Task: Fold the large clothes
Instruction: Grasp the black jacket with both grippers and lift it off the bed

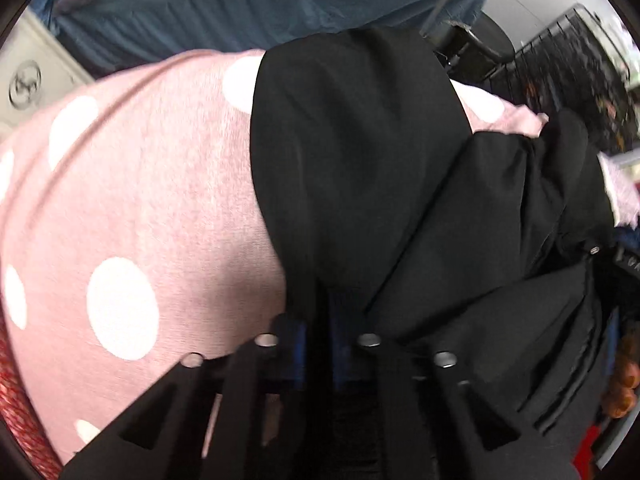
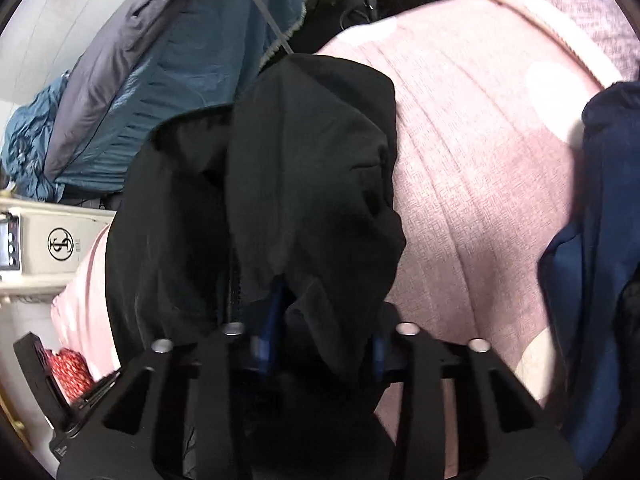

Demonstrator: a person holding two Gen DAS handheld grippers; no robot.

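Left wrist: pink polka-dot bedspread (image 1: 132, 200), blue quilt (image 1: 240, 8) behind. Your left gripper (image 1: 318, 340) is clamped on the black garment (image 1: 352, 168), which runs away from it.
Right wrist: same bedspread, navy cloth (image 2: 600, 240) at right. Your right gripper (image 2: 324, 344) pinches a bunched fold, garment lengthwise ahead.

My left camera looks steeply down along my fingers, close over the black garment (image 1: 360, 184) and pink sheet (image 1: 160, 200). My right camera does likewise; both share garment (image 2: 304, 168), sheet (image 2: 472, 168), teal bedding (image 2: 168, 92).
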